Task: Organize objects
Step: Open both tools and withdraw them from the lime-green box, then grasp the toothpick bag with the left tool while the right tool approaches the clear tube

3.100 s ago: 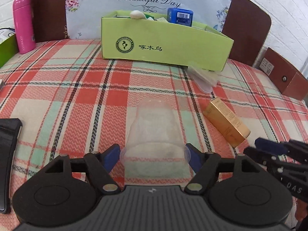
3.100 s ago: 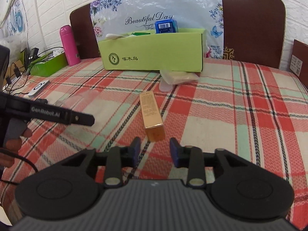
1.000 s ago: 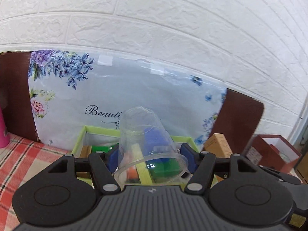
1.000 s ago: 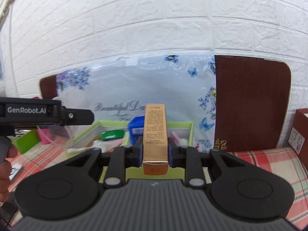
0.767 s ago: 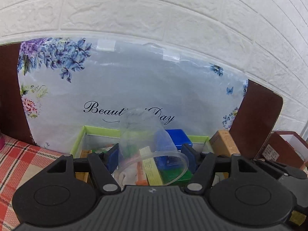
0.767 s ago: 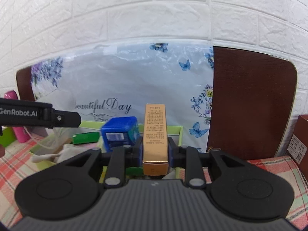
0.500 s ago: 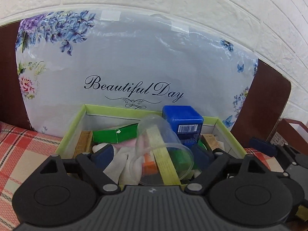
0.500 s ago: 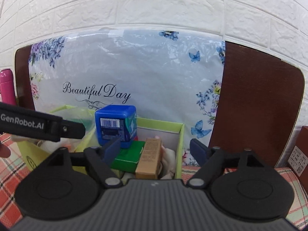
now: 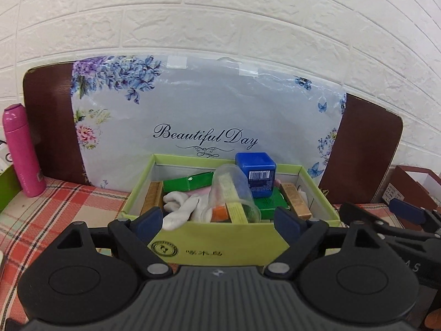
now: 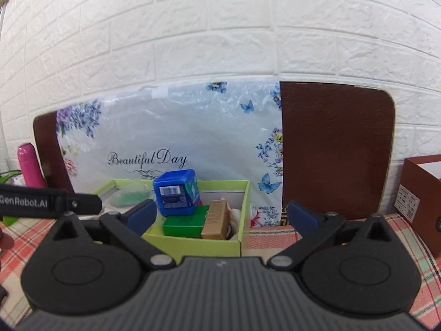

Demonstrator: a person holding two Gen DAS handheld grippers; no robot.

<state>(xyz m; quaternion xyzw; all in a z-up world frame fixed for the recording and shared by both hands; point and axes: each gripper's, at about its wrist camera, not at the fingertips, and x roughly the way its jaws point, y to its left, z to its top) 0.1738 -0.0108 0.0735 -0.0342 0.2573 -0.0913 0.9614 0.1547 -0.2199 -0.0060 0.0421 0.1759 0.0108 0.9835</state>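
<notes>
A light green cardboard box stands on the plaid tablecloth against a floral bag. Inside lie a clear plastic cup on its side, a blue cube box, green boxes, white socks and a gold carton. My left gripper is open and empty just in front of the box. My right gripper is open and empty in front of the box's right end, where the gold carton leans beside the blue cube.
A pink bottle stands at the far left. A brown box sits at the right. A white brick wall and dark brown boards stand behind. The other gripper's arm crosses the left of the right wrist view.
Both grippers carried their loads to the box and opened. The cup and the gold carton now lie in the box. Both grippers have since drawn back from it.
</notes>
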